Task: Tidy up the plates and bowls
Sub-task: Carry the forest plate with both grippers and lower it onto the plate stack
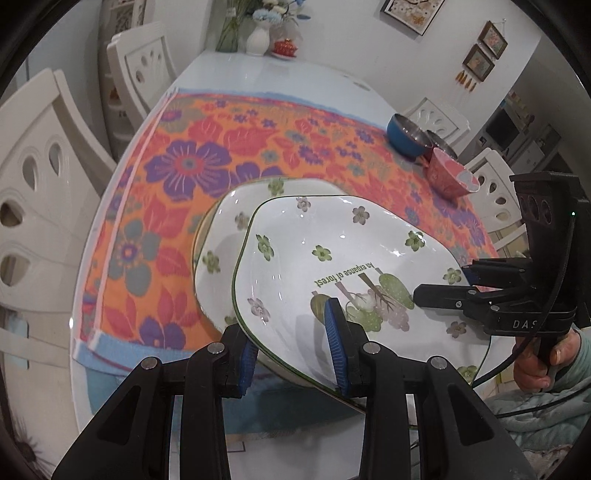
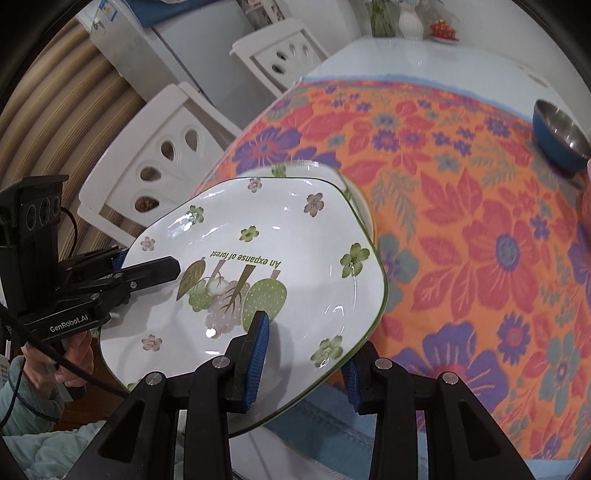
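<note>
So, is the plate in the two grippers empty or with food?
Empty. The held plate shows only its printed trees and flowers on bare glossy white; no food lies on it. It hangs tilted over another plate.

Room: a dining area with plain white walls [image 1: 369,44].
Surface [image 1: 280,74]: glossy white, long, partly covered by an orange cloth [image 1: 229,125] printed with red and purple flowers and edged in blue.
Seating: white chairs with teardrop cut-outs in their backs, two along one side [image 1: 40,192] [image 1: 144,62], more on the opposite side [image 1: 491,184].
Far end of the surface: a white vase [image 1: 257,38] of pale flowers, beside a small red lidded pot [image 1: 285,47].
Wall decoration: framed pictures, one large [image 1: 412,13], two small [image 1: 484,50].
Further items: a white refrigerator [image 2: 140,40]; a tan striped curved covering [image 2: 55,122] beside it.
</note>
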